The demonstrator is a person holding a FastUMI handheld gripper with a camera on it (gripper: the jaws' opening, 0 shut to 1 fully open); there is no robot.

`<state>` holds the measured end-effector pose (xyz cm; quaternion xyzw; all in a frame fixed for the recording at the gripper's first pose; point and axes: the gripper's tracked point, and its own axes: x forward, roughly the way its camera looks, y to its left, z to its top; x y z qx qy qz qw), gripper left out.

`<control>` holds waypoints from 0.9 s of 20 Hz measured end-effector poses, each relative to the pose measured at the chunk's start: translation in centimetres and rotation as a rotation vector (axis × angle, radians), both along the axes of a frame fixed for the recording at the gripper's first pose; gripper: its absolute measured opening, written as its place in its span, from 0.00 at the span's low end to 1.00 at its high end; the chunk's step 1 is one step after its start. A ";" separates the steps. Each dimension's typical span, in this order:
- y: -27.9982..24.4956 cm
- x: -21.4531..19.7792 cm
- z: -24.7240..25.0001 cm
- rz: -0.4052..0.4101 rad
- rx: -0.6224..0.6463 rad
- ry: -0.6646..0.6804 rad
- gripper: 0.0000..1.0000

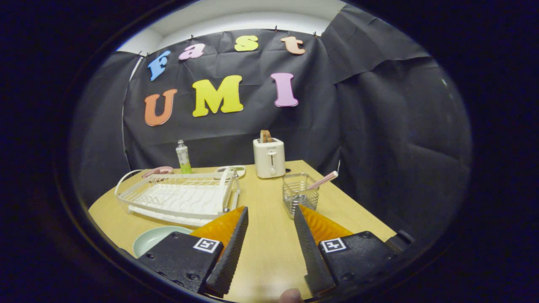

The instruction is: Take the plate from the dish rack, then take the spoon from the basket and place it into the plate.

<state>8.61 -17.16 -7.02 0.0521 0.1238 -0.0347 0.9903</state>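
Gripper [270, 215] fingers spread, holding nothing, aimed just left of basket [300, 194]. Spoon [322, 180] leans in basket, handle out for grabbing. Plate [155, 237] lies on table well left of basket, ready.

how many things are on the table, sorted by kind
Dish rack: 1
Plate: 1
Wire basket: 1
Spoon: 1
Toaster: 1
Bottle: 1
Total: 6
The gripper hangs above the table, jaws open and holding nothing.
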 end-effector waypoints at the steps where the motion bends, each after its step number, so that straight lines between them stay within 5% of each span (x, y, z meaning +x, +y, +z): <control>1: -1.2 0.5 0.1 -0.019 -0.019 -0.011 0.73; 4: -4.5 2.1 0.4 -0.051 -0.025 -0.038 1.00; 11: -8.9 8.5 -0.7 -0.003 0.059 -0.072 1.00; 18: -9.1 13.5 -2.5 0.078 0.177 -0.024 0.76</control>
